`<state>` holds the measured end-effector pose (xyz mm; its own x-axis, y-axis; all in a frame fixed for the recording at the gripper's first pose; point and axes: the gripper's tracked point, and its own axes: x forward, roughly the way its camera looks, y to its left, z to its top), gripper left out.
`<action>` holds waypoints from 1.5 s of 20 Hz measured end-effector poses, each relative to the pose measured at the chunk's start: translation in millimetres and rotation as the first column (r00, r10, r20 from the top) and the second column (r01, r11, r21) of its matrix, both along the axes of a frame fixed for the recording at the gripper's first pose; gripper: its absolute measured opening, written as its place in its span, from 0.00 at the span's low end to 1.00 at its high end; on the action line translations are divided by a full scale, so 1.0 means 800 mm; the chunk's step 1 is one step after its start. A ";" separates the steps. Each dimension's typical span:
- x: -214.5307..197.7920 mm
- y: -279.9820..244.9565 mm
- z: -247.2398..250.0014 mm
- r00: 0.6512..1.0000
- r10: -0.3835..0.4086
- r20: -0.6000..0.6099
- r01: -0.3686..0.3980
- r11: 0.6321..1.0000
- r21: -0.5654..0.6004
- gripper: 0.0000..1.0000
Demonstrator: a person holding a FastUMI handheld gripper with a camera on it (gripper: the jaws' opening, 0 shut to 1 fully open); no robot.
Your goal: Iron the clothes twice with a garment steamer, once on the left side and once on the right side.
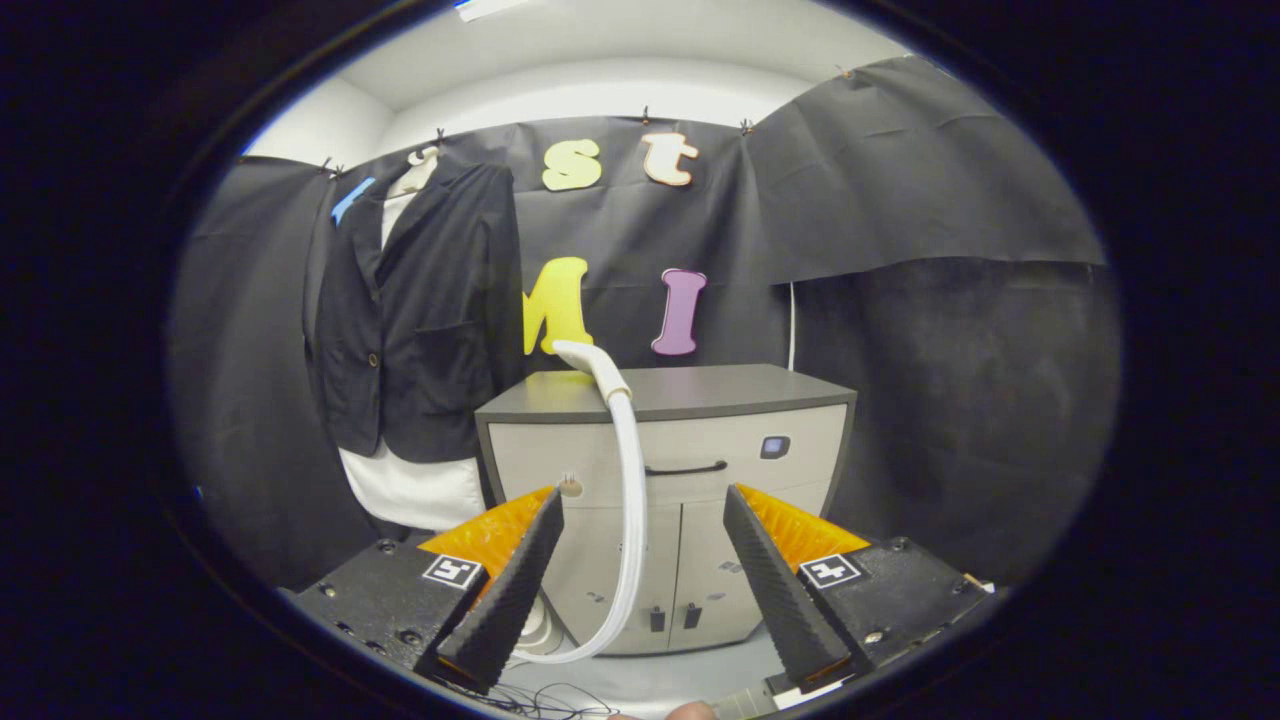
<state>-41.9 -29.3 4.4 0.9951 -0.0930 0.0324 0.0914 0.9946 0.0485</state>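
A: Gripper (643, 500) state?
B: Fingers wide apart, gripping nothing. White steamer hose (628, 470) runs up between them, beyond the tips, to the top of the grey cabinet (700, 440).
A: Garment?
B: Dark blazer (420, 320) over a white shirt (415, 490), hanging on the wall beside the cabinet. Steamer head probably the hose's curved top end; hard to tell.

One dark jacket (420, 310) is hanging over one white garment (415, 490); one cabinet (690, 470) is standing with one steamer hose (628, 500); one gripper (642, 515) is holding two fingers (515, 580) apart, gripping nothing
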 end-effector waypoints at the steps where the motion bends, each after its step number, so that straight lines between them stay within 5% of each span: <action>1: -0.003 -0.001 -0.001 1.000 -0.004 -0.002 0.004 1.000 0.008 1.00; 20: 0.066 0.059 0.063 0.997 -0.032 -0.069 0.031 0.999 -0.021 1.00; 30: 0.189 0.063 0.169 0.988 0.107 -0.107 -0.116 0.990 -0.079 1.00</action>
<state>109.3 21.5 139.3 0.9976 0.0177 -0.0671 -0.0204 0.9990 -0.0400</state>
